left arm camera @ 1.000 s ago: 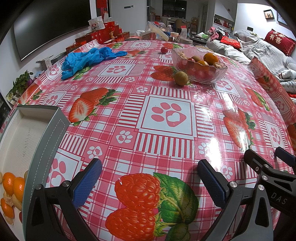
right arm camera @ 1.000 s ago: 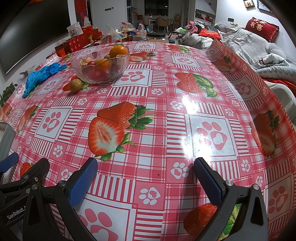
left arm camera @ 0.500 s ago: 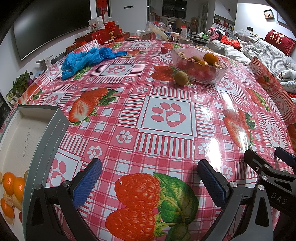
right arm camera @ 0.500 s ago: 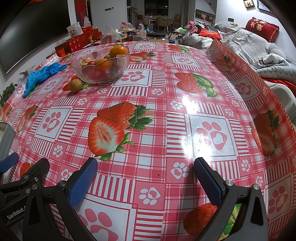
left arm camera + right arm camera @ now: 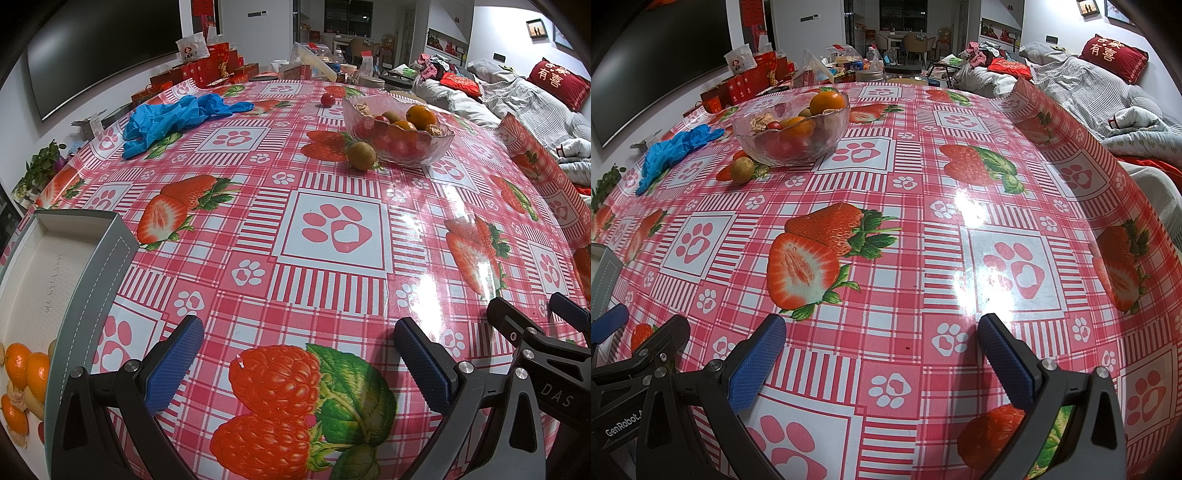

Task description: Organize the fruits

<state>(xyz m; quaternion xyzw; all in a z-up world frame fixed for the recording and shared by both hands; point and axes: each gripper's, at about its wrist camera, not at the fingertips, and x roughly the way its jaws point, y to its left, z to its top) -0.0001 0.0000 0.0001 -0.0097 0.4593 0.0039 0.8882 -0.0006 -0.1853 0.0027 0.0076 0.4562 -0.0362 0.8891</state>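
Note:
A glass bowl [image 5: 397, 146] [image 5: 792, 142] holding oranges and small red fruits stands at the far side of the table. A brown-green round fruit [image 5: 362, 156] [image 5: 742, 170] lies on the cloth just beside it. A small red fruit [image 5: 327, 100] lies farther back. A grey box [image 5: 85, 280] at the near left holds oranges [image 5: 27, 369]. My left gripper [image 5: 297, 354] is open and empty above the near table edge. My right gripper [image 5: 881, 350] is open and empty, to the right of the left one.
Blue gloves [image 5: 173, 116] [image 5: 674, 147] lie at the far left of the table. Red gift boxes [image 5: 218, 66] and jars line the far edge. A sofa with bedding [image 5: 1089, 92] stands to the right. The tablecloth edge curls up at the right [image 5: 535, 155].

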